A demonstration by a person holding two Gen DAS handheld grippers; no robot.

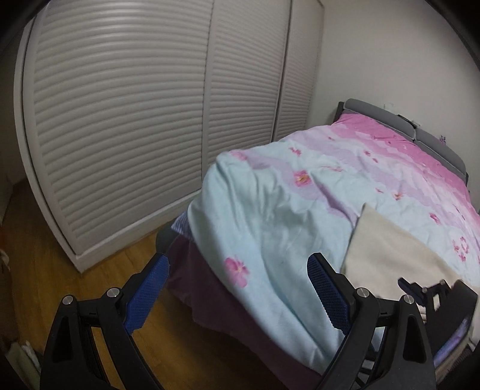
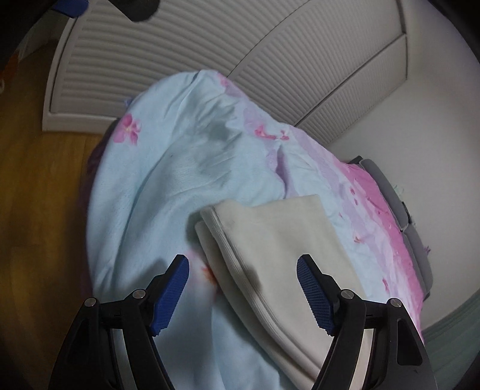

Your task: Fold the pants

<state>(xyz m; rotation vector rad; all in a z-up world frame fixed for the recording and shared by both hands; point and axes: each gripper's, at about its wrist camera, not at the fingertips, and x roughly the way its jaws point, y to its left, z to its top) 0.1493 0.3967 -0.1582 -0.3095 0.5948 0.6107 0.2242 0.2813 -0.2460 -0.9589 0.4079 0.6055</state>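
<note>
1. Your left gripper (image 1: 238, 271) points forward and down over the foot corner of the bed. Jaws spread wide, nothing between the blue pads (image 1: 328, 295); only the duvet (image 1: 270, 216) and the floor (image 1: 60, 264) show through the gap.
2. Left finger sits over the wood floor at 7 o'clock in the left wrist view; right finger sits over the duvet at 5 o'clock.
3. Your right gripper (image 2: 243, 270) also tilts down at the bed. Its view is rolled: the wardrobe (image 2: 180, 39) slants across 12 to 2 o'clock. Jaws wide apart, pads (image 2: 171, 295) clear of the fabric.
4. Pants (image 2: 270, 240): cream, already folded into a flat rectangle with stacked layered edges, lying on the duvet. In the right wrist view they are dead centre, running toward 5 o'clock, and they pass between and beyond the right fingers. No contact that I can see.
5. In the left wrist view the pants (image 1: 390, 255) are at 4 o'clock, just beyond your right-hand finger, not touching it.
6. The right gripper (image 1: 429, 289) shows blurred at 4 o'clock in the left wrist view, over the near end of the pants. Part of the left gripper (image 2: 72, 6) shows at 11 o'clock at the top edge of the right wrist view.
7. Duvet is pale blue near you, shading to pink toward the grey headboard (image 1: 390, 112) at 2 o'clock. Louvred wardrobe doors (image 1: 120, 120) fill 10 to 12 o'clock in the left wrist view.
8. Neither gripper holds anything.
</note>
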